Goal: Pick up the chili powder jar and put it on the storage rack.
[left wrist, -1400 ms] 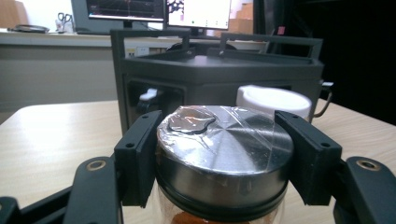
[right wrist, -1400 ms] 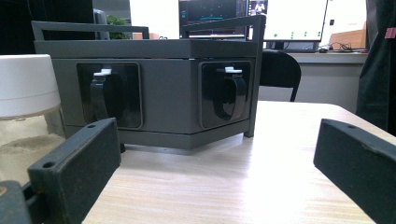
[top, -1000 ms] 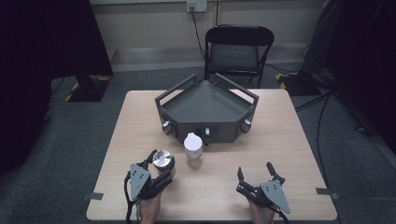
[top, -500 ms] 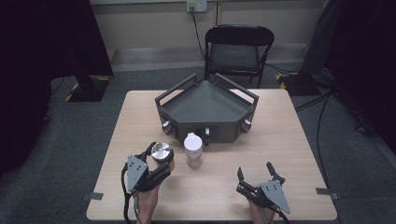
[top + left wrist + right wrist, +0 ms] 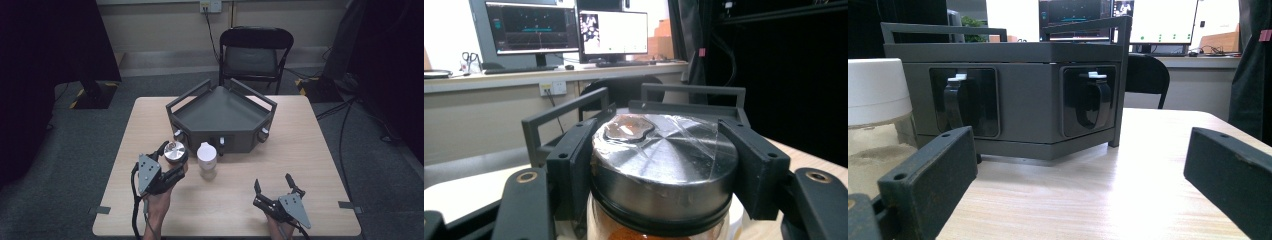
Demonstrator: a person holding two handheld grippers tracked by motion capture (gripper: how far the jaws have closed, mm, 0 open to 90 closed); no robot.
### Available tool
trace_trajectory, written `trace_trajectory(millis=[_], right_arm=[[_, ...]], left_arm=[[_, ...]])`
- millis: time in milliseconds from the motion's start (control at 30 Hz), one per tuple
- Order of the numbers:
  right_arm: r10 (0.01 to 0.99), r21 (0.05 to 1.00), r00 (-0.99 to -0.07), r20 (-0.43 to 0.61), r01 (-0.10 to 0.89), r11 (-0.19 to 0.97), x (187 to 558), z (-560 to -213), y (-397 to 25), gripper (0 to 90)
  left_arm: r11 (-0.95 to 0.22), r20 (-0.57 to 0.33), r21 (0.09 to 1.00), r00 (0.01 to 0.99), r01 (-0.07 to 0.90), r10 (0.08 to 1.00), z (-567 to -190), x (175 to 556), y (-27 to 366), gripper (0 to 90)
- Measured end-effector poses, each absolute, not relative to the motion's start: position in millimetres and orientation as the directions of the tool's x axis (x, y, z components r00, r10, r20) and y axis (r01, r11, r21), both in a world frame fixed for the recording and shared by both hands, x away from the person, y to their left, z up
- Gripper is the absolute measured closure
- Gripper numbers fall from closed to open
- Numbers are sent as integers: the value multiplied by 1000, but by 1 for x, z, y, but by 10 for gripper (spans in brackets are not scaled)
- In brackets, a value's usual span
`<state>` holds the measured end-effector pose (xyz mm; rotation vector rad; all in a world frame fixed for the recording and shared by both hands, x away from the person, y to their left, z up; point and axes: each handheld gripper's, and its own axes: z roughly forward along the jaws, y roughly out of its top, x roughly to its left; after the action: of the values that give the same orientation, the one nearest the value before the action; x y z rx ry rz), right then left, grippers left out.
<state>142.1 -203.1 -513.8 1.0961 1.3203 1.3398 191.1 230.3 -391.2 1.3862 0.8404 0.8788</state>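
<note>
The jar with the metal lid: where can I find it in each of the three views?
High view: jar with the metal lid, left of centre, between the left gripper jaws.
Left gripper view: centre, low, clamped.
Right gripper view: not there.
Shared landmark: grey tray.

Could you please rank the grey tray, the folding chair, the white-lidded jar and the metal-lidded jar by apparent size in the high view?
1. Grey tray
2. Folding chair
3. White-lidded jar and metal-lidded jar: alike, unranked.
</note>
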Motion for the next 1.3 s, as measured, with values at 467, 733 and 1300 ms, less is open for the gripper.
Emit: trace_trajectory(millis=[467, 733, 1300], right_arm=[[985, 1000, -174, -13, -26, 8, 142, -514, -204, 0], [985, 1000, -175, -12, -26, 8, 142, -514, -204, 0], [985, 1000, -175, -11, -26, 7, 142, -514, -204, 0]], left_arm=[[11, 1, 1000, 455, -23, 890, -375, 209, 216, 350], [-25, 30, 1000, 462, -18, 886, -361, 222, 203, 350], [28, -39, 999, 435, 32, 899, -350, 264, 180, 350]])
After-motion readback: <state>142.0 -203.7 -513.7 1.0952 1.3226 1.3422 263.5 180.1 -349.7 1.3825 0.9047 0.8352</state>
